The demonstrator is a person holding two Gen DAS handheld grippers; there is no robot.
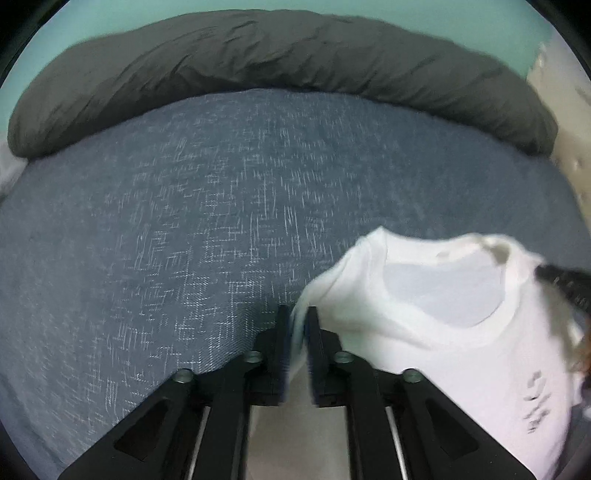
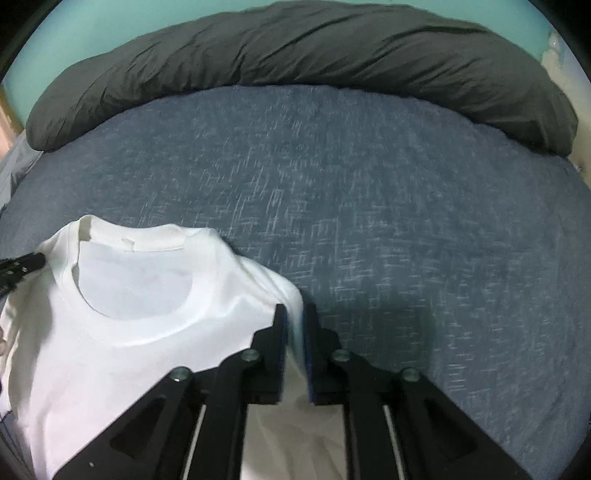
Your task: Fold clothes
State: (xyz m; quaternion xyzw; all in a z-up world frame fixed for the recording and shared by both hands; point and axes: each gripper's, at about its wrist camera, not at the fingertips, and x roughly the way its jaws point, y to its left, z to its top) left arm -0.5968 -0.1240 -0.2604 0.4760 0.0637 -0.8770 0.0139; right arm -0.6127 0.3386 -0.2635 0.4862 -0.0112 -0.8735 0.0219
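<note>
Covering nearly the whole field, a blue-grey speckled bedspread (image 1: pixel 192 221); along its far edge, a long dark grey rolled duvet (image 2: pixel 295 55) against a teal wall (image 1: pixel 110 14). White T-shirt (image 2: pixel 129 314), neck opening toward the duvet, held up over the near part of the bedspread by its two shoulders. Left gripper (image 1: pixel 298 325), jaws clamped on a fold of one shoulder; right gripper (image 2: pixel 294 325), jaws clamped likewise on the other shoulder
</note>
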